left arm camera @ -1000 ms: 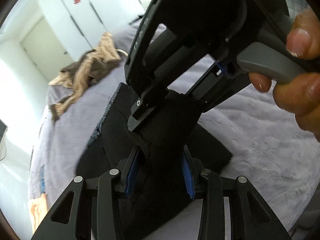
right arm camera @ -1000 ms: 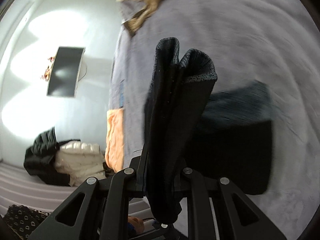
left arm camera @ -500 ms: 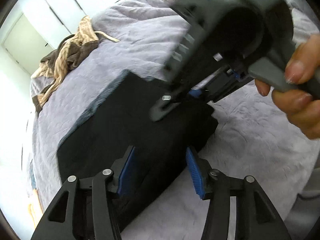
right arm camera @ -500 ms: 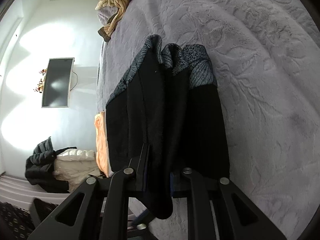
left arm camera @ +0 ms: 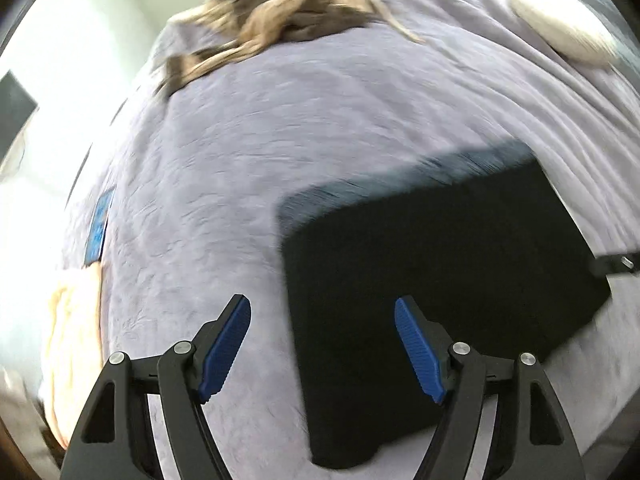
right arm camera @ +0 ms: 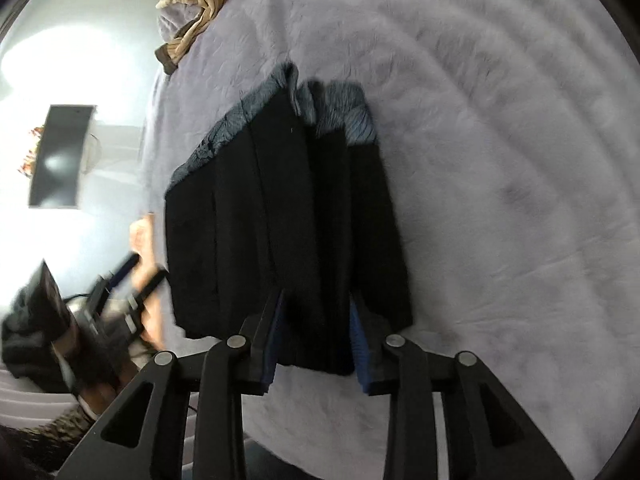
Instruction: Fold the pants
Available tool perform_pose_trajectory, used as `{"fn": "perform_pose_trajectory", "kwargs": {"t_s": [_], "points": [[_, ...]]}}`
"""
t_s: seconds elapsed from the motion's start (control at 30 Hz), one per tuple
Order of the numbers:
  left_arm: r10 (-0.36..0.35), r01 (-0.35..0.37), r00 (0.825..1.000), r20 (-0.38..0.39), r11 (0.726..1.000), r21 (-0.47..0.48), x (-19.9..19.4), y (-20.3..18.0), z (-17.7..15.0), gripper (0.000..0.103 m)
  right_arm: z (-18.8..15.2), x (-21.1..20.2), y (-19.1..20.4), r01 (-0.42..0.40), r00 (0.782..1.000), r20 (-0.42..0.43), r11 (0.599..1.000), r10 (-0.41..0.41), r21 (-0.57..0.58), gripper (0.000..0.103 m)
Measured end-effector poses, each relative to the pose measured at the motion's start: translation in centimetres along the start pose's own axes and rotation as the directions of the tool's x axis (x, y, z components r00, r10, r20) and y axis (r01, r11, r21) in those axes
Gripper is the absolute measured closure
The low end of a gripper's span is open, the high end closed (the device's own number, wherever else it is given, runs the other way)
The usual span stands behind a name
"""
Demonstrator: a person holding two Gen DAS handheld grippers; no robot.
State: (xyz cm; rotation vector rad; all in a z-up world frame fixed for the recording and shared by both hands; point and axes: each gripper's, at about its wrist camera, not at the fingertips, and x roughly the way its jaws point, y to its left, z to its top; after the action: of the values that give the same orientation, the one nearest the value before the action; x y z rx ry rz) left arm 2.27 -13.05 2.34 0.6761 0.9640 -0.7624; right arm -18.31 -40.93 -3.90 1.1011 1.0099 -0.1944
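Note:
The black pants (left arm camera: pixel 432 276) lie folded into a flat rectangle on the lilac bedspread (left arm camera: pixel 280 128), with a patterned blue-grey edge at the far side. My left gripper (left arm camera: pixel 322 348) is open and empty, above the near left corner of the pants. In the right wrist view the pants (right arm camera: pixel 288 208) lie flat in several folds. My right gripper (right arm camera: pixel 316 340) has its jaws part open around the near edge of the pants. The left gripper (right arm camera: pixel 120 292) shows blurred at the left, off the cloth.
A heap of brown and tan clothes (left arm camera: pixel 280 28) lies at the far end of the bed. A pale pillow (left arm camera: pixel 560 36) is at the far right. A blue item (left arm camera: pixel 98 232) and peach cloth (left arm camera: pixel 72 340) lie at the bed's left edge. A wall screen (right arm camera: pixel 60 160) hangs beyond.
The pants went from held up to lying flat on the bed. My left gripper opened wide and pulled back to the left. My right gripper's jaws have loosened on the near edge.

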Motion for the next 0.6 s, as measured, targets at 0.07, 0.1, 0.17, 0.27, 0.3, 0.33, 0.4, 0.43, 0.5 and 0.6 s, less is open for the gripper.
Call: {"fn": "perform_pose_trajectory", "kwargs": {"t_s": [0.07,0.1,0.17,0.27,0.3,0.33,0.4,0.43,0.5,0.6], "points": [[-0.011,0.01,1.0,-0.028,0.999,-0.05,1.7,1.7,1.5,0.027,1.1,-1.2,1.2,-0.003,0.999,0.053,1.0,0.004,-0.028,0.065],[-0.013,0.01,0.999,-0.046,0.997,-0.074,2.4,2.1,1.7,0.027,2.2,-1.7,1.8,-0.005,0.996,0.084,0.999,0.008,-0.037,0.059],[-0.046,0.034,0.994,-0.094,0.991,-0.131,3.7,2.5,1.3,0.027,4.3,-1.7,2.5,0.004,0.993,0.114,0.999,0.002,-0.05,0.052],[-0.109,0.076,0.985,-0.131,0.969,-0.237,5.0,3.4,0.4,0.027,7.9,0.5,3.3,0.053,0.993,0.106,0.997,-0.046,-0.064,0.052],[-0.14,0.1,0.981,-0.136,0.959,-0.267,5.1,3.5,0.0,0.027,8.7,1.4,3.4,0.058,0.994,0.097,0.996,-0.052,-0.065,0.052],[-0.174,0.126,0.974,-0.142,0.947,-0.297,5.4,3.8,-0.4,0.026,9.0,1.9,3.1,0.06,0.995,0.083,0.996,-0.054,-0.062,0.052],[-0.196,0.133,0.968,-0.16,0.932,-0.336,5.9,3.9,-1.3,0.019,9.5,3.4,3.1,0.087,0.995,0.047,0.994,-0.084,-0.064,0.077],[-0.196,0.133,0.968,-0.158,0.931,-0.339,6.0,3.8,-1.6,0.019,9.3,3.4,2.9,0.102,0.994,0.046,0.992,-0.099,-0.079,0.082],[-0.195,0.137,0.969,-0.15,0.935,-0.326,5.8,3.4,-1.9,0.019,8.7,3.2,3.0,0.113,0.993,0.037,0.989,-0.11,-0.1,0.095],[-0.176,0.129,0.973,-0.147,0.95,-0.284,5.9,2.5,-1.5,0.019,7.6,3.7,2.5,0.164,0.986,0.013,0.979,-0.163,-0.118,0.096]]}}
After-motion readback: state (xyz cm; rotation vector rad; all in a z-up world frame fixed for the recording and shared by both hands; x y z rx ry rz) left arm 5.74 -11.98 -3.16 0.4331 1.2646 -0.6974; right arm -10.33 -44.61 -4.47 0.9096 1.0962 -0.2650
